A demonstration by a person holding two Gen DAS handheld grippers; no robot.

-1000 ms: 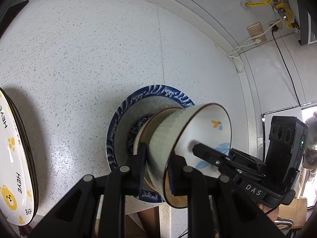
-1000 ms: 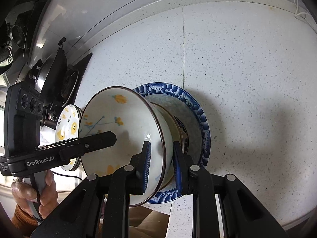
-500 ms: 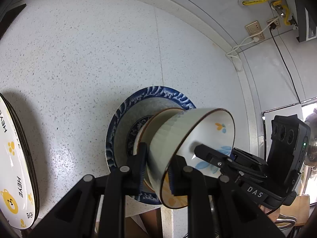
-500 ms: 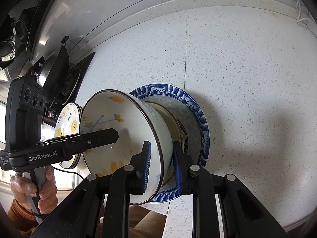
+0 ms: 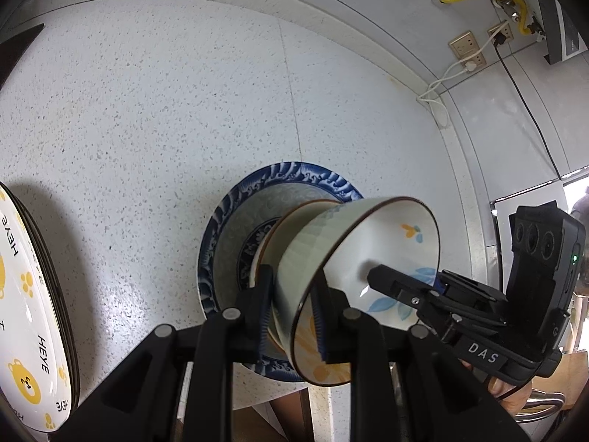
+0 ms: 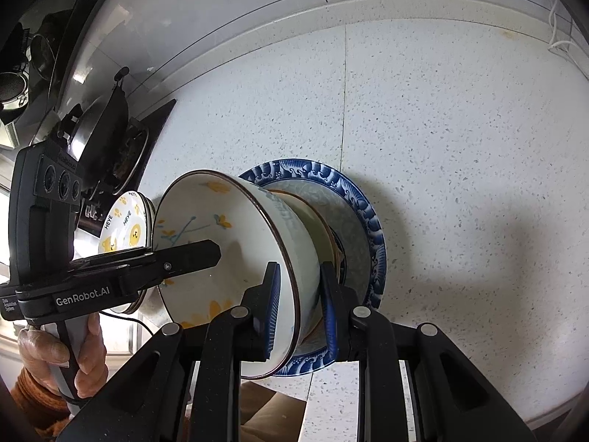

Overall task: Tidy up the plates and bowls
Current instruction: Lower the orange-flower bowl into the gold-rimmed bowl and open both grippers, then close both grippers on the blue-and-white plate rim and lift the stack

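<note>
Speckled white countertop (image 5: 154, 118), tiled wall (image 5: 368, 3)

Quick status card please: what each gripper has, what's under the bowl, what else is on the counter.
left gripper: shut on floral bowl, near rim
right gripper: shut on the floral bowl, opposite rim
bowl attitude: tilted, mouth toward the left gripper
beneath it: brown-rimmed bowl on the blue-patterned plate
elsewhere: stack of bear-print plates to one side
surface: speckled white counter

Both grippers pointed steeply downward. The left gripper (image 5: 292, 305) had its jaws clamped on a rim from one side, the right gripper (image 6: 300, 302) likewise opposite; a hand (image 6: 60, 350) gripped the left handle.
</note>
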